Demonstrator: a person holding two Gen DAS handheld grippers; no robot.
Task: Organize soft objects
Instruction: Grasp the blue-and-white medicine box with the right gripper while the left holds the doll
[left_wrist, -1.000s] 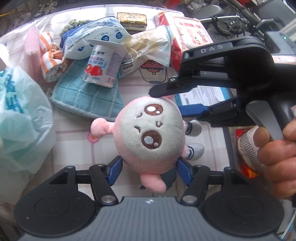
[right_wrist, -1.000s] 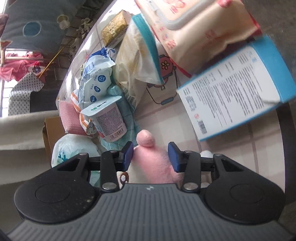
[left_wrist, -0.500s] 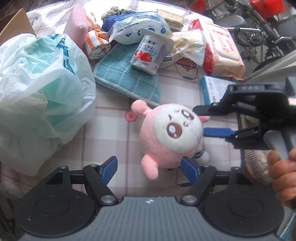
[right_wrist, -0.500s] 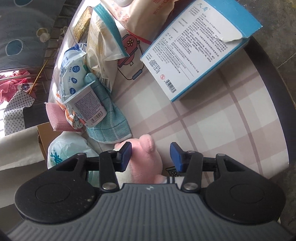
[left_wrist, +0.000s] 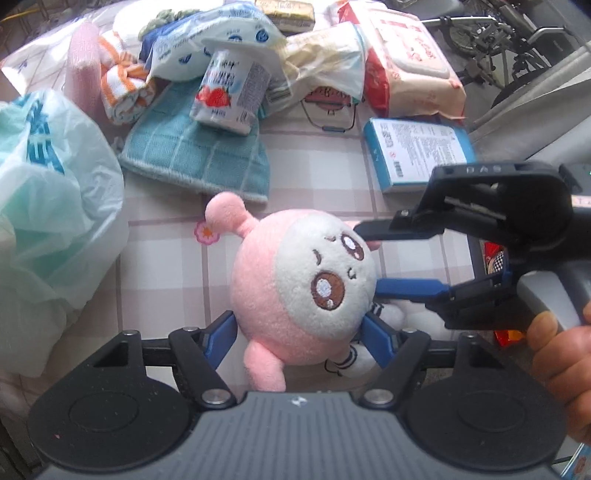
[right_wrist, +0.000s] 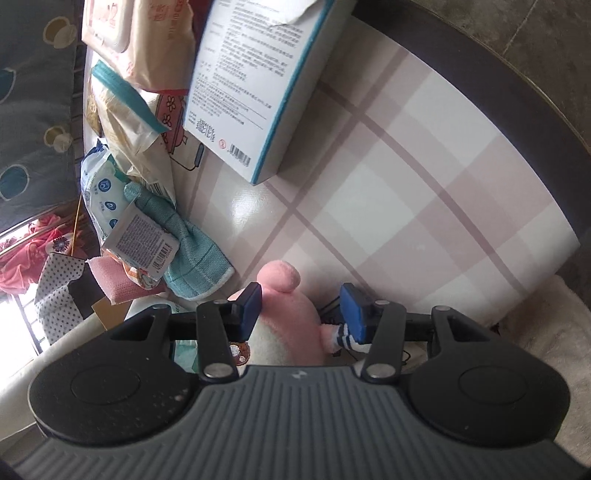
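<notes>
Between my left gripper's (left_wrist: 297, 338) jaws sits the pink plush doll (left_wrist: 301, 295), on a table (right_wrist: 424, 177) covered in a glossy pink-and-white plaid cloth. Those jaws are closing around its lower body; I cannot tell whether the pads press yet. My right gripper (right_wrist: 301, 308) comes in from the right of the left jaws, released, its blue pads straddling the doll's head without squeezing, an ear poking up between them. Beyond the left jaws lie a teal cloth (left_wrist: 195, 158), a strawberry-printed cup (left_wrist: 229, 92), a rolled orange-striped towel (left_wrist: 123, 92), wipes packs (left_wrist: 413, 59) and a blue box (left_wrist: 417, 151). Left of them bulges a pale green plastic bag (left_wrist: 48, 206). Past the table's dark rounded edge in the right wrist view I see grey floor tiles (right_wrist: 528, 33); far behind the clutter stands a bicycle (left_wrist: 491, 26).
</notes>
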